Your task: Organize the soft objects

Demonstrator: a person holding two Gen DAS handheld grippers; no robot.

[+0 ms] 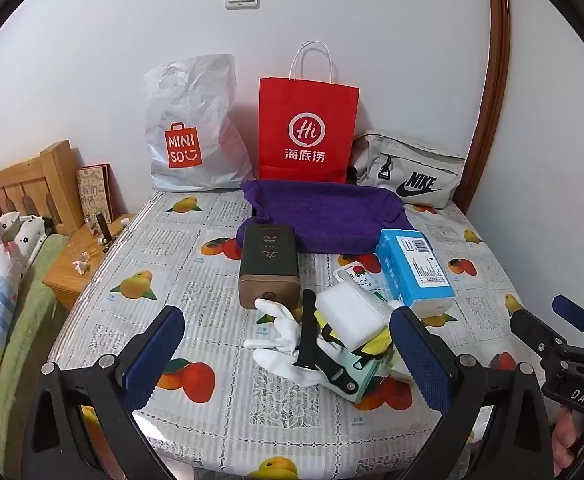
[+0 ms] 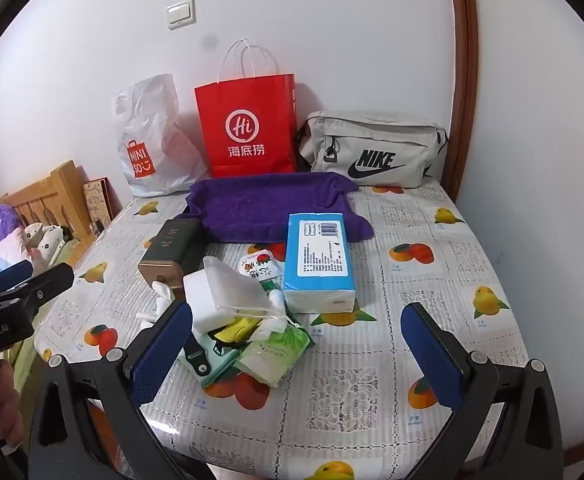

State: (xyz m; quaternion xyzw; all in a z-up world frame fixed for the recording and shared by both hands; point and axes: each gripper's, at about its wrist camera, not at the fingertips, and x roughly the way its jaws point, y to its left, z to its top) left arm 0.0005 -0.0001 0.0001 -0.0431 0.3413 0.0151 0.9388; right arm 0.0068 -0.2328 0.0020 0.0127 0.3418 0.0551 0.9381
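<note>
Fruit-print table (image 1: 212, 276) against white wall (image 1: 92, 40), bags behind.

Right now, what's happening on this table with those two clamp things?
A person holds a gripper in each hand over a table. Both the left gripper and right gripper are open and hold nothing. In front lies a pile of small items: white gloves, a sponge, a tissue pack. A purple towel lies behind them.
</note>
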